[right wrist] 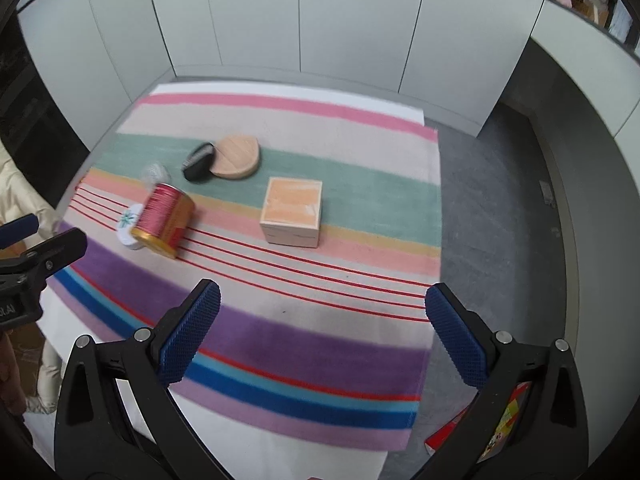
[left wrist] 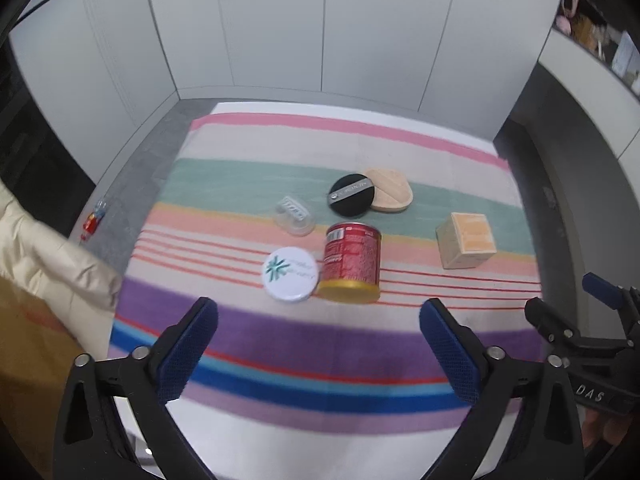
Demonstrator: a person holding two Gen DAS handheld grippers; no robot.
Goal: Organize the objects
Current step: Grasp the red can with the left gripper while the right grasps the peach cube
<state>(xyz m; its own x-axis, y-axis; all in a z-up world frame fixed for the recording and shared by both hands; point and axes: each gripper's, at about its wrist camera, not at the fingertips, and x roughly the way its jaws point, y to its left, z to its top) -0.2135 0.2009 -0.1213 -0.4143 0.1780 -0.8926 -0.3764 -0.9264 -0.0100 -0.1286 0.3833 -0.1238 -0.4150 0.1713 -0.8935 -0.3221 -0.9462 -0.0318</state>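
On a striped towel (left wrist: pixel 280 332) (right wrist: pixel 320 320) lie a red can (left wrist: pixel 352 262) (right wrist: pixel 164 220) on its side, a white round tin (left wrist: pixel 291 274) (right wrist: pixel 129 226) touching it, a clear plastic case (left wrist: pixel 294 216) (right wrist: pixel 154 172), a black puff (left wrist: pixel 351 194) (right wrist: pixel 198 166) overlapping a beige puff (left wrist: pixel 394 190) (right wrist: pixel 238 156), and a cream box with an orange top (left wrist: pixel 466 240) (right wrist: pixel 292 212). My left gripper (left wrist: pixel 319 340) is open and empty, just short of the can and tin. My right gripper (right wrist: pixel 322 330) is open and empty, well short of the box. Each shows at the other view's edge.
White cabinet doors stand behind the towel. Grey floor borders it on the left (left wrist: pixel 120 208) and right (right wrist: pixel 500 240). A cream padded jacket (left wrist: pixel 52 256) lies at the left. A small red item (left wrist: pixel 90 224) is on the floor. A red packet (right wrist: pixel 500 420) lies under my right gripper.
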